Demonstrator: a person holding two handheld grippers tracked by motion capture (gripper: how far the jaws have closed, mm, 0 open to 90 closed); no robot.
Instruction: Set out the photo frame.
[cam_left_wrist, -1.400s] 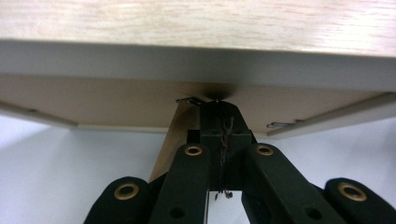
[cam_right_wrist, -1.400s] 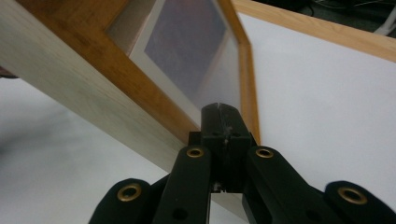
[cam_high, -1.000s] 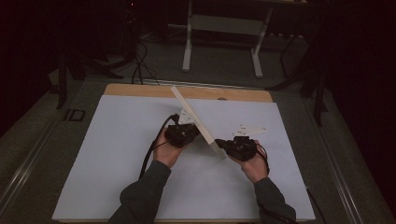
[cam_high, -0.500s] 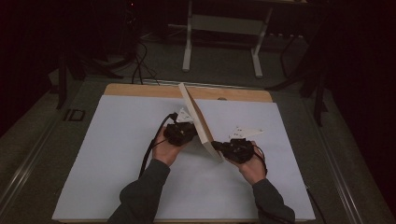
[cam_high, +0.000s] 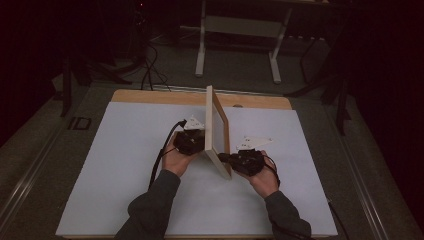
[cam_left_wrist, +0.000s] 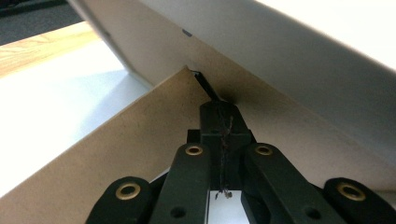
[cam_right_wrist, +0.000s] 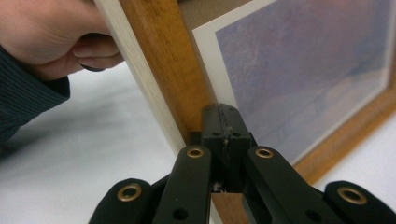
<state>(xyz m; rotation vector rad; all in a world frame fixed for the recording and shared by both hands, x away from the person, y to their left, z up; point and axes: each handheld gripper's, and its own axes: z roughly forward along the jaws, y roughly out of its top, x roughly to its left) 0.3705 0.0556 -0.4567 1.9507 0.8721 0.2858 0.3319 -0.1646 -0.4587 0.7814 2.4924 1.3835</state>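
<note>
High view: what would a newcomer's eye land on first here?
A wooden picture frame stands on edge in the middle of the white table, between two hands. The left gripper presses against its brown back, its jaws shut; the right gripper meets its front, jaws shut, where a bluish print sits.

Table (cam_high: 150, 96); white sheet (cam_high: 125, 165); upright frame (cam_high: 218, 131)

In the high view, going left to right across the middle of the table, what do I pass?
Left gripper → picture frame standing on edge → right gripper, all on the white table.
</note>
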